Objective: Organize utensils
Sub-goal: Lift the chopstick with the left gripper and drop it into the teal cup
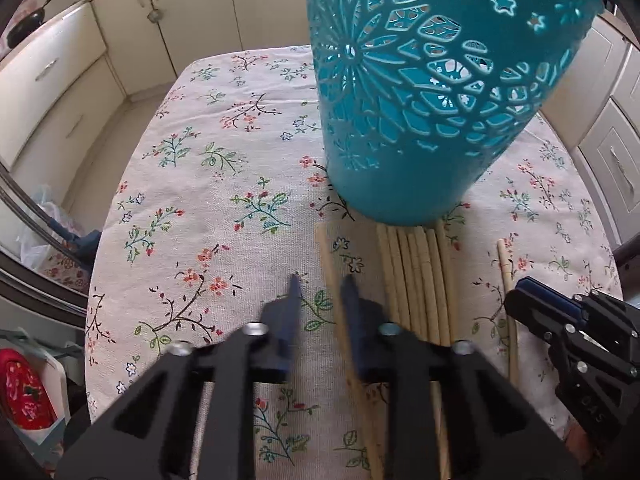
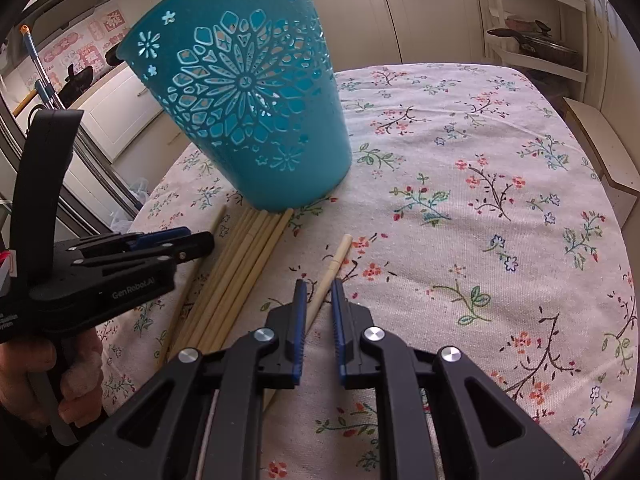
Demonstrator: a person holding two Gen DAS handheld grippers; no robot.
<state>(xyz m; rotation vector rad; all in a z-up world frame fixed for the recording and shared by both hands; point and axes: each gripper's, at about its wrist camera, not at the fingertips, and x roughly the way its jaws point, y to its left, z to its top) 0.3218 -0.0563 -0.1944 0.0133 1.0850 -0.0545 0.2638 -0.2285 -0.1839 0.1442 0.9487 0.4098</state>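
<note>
The left gripper (image 2: pixel 200 242), seen from the right wrist camera, bears the white brand "GenRobot.AI" on its black body. Lower on its handle, more white lettering is cut off and too small to read. Pink wall stickers (image 2: pixel 108 28) behind show Chinese characters, too blurred to make out.

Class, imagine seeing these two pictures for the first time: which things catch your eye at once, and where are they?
The teal cut-out basket stands out, at the middle of the floral tablecloth. A bundle of pale chopsticks lies just in front of it, ends at its base. One chopstick lies apart, running between the fingers of the right hand-held gripper.
</note>
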